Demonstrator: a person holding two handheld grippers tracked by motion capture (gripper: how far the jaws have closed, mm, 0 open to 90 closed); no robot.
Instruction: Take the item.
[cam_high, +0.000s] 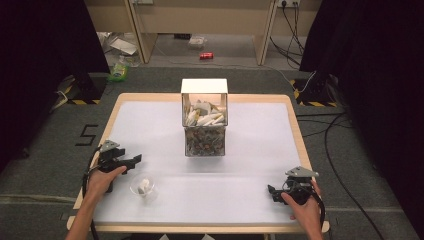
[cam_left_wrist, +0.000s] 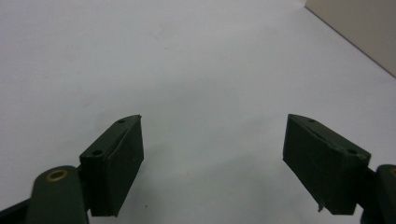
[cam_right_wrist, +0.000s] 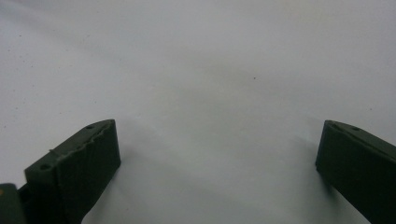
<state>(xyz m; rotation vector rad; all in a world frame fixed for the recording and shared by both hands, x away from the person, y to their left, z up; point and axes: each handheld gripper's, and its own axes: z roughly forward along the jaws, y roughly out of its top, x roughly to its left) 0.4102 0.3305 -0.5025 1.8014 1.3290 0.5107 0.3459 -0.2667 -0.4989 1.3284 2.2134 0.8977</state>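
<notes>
- The small clear bowl (cam_high: 143, 186) holding a white piece sits near the tabletop's (cam_high: 250, 145) front edge, just beside the left gripper (cam_high: 134, 159); a careless sweep could tip it.
- Left gripper: jaws spread wide, holding nothing.
- Right gripper (cam_high: 270, 191): jaws wide apart, empty.
- Farther back stands the clear box (cam_high: 204, 125) of pieces.

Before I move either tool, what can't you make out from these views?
- Small clear bowl, high view: the pale piece inside is too small to identify.
- Clear box at table centre, high view: its contents are too small and jumbled to name.
- Left tool and right tool, high view: too small to judge height above the table.
</notes>
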